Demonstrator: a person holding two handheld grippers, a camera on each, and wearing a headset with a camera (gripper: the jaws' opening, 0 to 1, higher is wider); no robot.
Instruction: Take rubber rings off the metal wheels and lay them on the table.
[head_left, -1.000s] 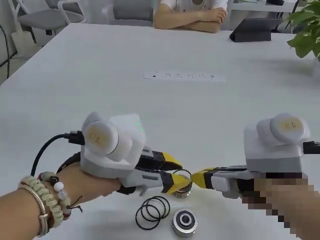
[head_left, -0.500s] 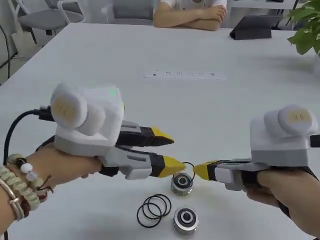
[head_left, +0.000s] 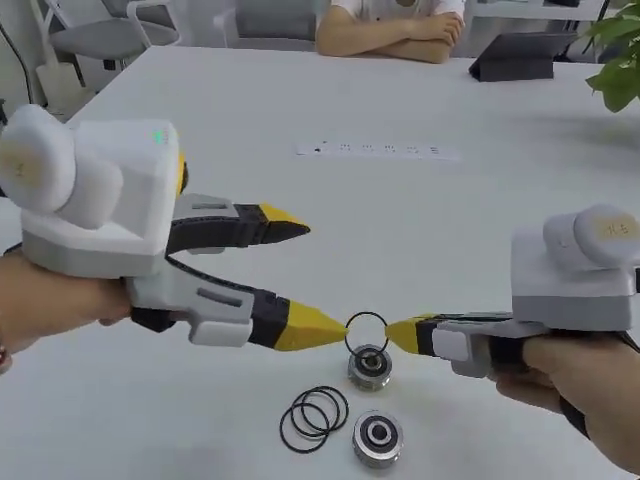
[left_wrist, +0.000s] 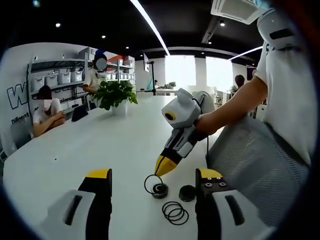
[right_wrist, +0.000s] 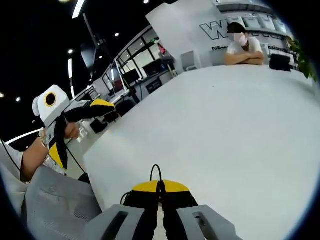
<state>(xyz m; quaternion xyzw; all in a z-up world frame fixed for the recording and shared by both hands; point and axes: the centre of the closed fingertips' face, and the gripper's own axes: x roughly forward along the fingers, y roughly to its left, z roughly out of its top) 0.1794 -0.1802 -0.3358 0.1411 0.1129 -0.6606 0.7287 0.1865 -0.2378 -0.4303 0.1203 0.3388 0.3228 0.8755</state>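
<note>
On the white counter (head_left: 420, 230), near edge: farther metal wheel (head_left: 369, 366), nearer metal wheel (head_left: 378, 440), three loose black rubber rings (head_left: 314, 417) beside them. Right gripper (head_left: 392, 333): jaws closed, pinching a thin black ring (head_left: 366, 314) just above the farther metal wheel. Left gripper (head_left: 322, 280): jaws wide apart, empty.

big letter "w" on the wall (left_wrist: 20, 75), smaller lettering beneath unreadable

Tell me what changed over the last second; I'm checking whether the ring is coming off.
The left gripper drew up and left, away from the wheel, jaws wide apart. The right gripper stays shut on the rubber ring, now standing above that wheel. The loose rings and second wheel lie unmoved.
</note>
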